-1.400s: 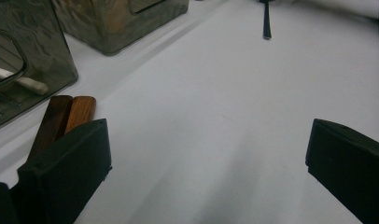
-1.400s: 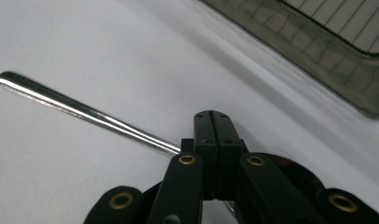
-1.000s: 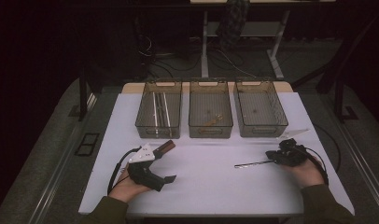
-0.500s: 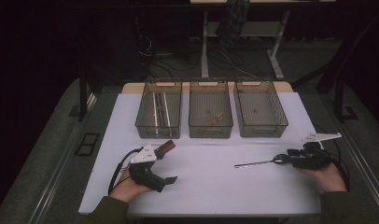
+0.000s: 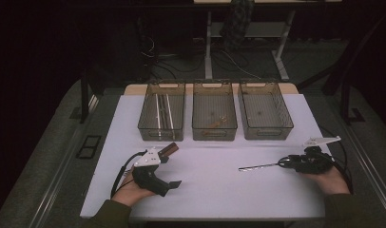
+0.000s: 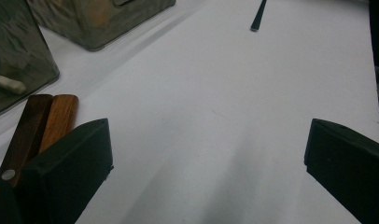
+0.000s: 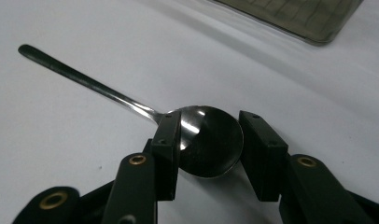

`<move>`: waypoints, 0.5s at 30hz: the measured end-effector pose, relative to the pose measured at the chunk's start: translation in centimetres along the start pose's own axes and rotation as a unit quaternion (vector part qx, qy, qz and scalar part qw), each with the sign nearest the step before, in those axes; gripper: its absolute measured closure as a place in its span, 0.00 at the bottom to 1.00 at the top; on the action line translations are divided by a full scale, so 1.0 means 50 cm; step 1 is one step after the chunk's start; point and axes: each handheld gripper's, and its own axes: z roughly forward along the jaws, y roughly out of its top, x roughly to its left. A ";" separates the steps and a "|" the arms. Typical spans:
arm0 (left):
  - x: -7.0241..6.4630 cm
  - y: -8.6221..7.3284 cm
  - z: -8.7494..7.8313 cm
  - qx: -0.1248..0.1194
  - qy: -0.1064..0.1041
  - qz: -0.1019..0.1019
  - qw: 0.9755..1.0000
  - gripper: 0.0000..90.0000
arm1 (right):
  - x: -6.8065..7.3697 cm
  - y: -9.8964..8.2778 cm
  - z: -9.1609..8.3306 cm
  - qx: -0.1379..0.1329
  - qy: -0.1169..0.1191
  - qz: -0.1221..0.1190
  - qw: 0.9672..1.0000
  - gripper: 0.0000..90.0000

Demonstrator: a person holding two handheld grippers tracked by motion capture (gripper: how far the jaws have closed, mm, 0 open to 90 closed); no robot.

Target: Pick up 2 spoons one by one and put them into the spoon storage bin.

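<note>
Spoon (image 7: 197, 135) lies on the surface (image 5: 215, 190), bowl between my right gripper (image 7: 210, 140) pads, jaws just been closing. Metal: light, stiff, slippery; I'd pinch the bowl's edges. Left gripper (image 6: 206, 154) wide apart.

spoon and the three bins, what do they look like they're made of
Spoon: polished metal, likely steel; its bowl mirrors the light. Bins: seemingly smoky see-through plastic; the contents show through the walls.

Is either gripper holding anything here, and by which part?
The right gripper grips the spoon by its bowl; the left gripper is open, holding nothing.
</note>
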 end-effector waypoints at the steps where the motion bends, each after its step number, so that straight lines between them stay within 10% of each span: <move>1: 0.000 0.000 0.000 0.001 0.000 0.001 1.000 0.00 | 0.002 0.000 0.000 0.003 -0.001 -0.005 1.000 0.67; 15: -0.002 0.000 0.001 0.003 0.002 0.002 1.000 0.00 | 0.002 -0.015 -0.016 0.004 0.032 -0.017 0.999 0.86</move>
